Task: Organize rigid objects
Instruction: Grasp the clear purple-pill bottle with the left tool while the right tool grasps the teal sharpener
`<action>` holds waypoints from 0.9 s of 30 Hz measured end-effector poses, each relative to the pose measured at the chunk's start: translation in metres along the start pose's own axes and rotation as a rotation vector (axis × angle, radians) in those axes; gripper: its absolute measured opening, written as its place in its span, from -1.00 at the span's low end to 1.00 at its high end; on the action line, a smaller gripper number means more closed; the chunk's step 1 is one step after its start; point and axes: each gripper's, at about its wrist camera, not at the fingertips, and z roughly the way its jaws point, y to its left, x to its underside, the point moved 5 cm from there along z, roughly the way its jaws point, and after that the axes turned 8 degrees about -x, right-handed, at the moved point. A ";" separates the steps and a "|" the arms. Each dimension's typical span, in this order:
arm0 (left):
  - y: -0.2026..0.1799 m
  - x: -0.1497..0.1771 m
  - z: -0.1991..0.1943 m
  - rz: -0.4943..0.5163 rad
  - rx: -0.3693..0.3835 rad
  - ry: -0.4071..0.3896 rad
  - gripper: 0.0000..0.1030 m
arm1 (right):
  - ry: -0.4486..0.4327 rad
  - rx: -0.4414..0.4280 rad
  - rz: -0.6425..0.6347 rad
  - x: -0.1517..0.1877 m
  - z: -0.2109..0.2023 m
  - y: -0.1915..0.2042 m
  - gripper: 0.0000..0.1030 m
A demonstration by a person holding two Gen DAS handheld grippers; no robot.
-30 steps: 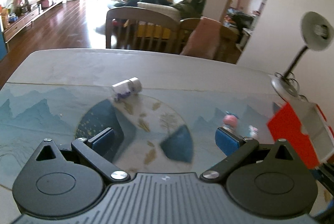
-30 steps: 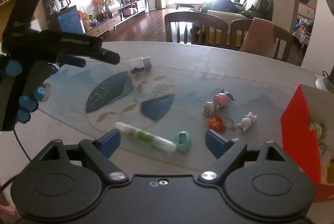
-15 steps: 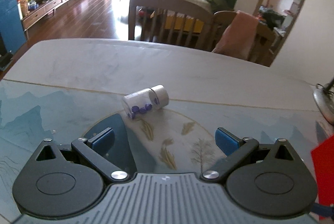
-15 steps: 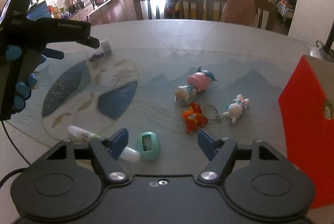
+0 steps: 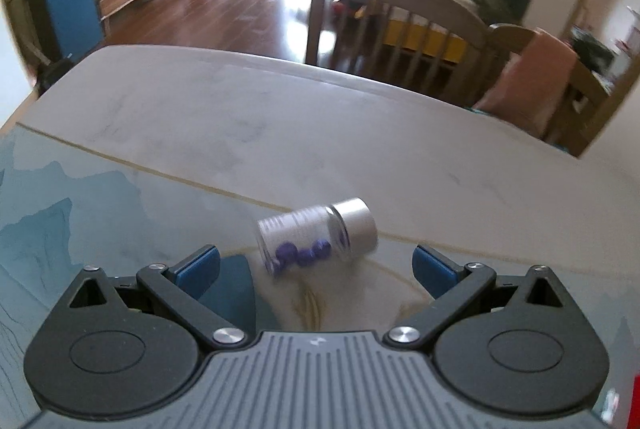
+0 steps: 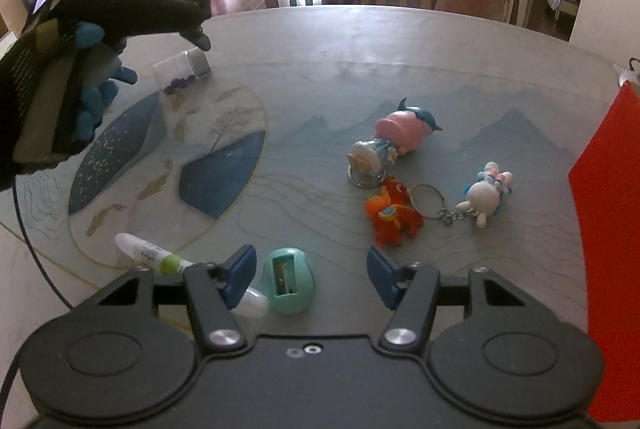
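Note:
A small clear jar (image 5: 316, 235) with a silver cap and purple beads lies on its side on the table. My left gripper (image 5: 316, 267) is open, its blue pads on either side of the jar and just short of it. The jar also shows in the right wrist view (image 6: 182, 71), under the left gripper (image 6: 198, 37). My right gripper (image 6: 310, 275) is open and empty, low over a mint green sharpener (image 6: 288, 281) and a white glue tube (image 6: 148, 253).
A pink figurine (image 6: 394, 141), an orange toy keyring (image 6: 394, 217) and a white bunny keyring (image 6: 486, 195) lie on the blue landscape mat (image 6: 320, 133). A red box (image 6: 608, 229) stands at the right edge. Wooden chairs (image 5: 404, 29) stand behind the table.
My left gripper has moved forward and left until the jar lies between its open fingers. My right gripper has moved forward and down over the sharpener.

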 end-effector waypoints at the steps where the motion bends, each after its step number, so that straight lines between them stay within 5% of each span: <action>1: 0.000 -0.003 0.003 -0.012 -0.004 0.001 0.99 | 0.000 -0.001 0.002 -0.001 0.001 0.000 0.15; 13: 0.010 -0.004 0.040 -0.136 -0.047 0.089 0.99 | 0.027 0.001 -0.002 -0.001 0.012 0.000 -0.04; 24: 0.006 0.004 0.035 -0.058 -0.061 0.040 0.97 | 0.027 0.012 -0.033 0.009 0.011 0.002 -0.29; 27: 0.006 0.006 0.032 -0.044 -0.060 0.015 0.80 | 0.021 0.024 -0.038 0.010 0.010 0.002 -0.41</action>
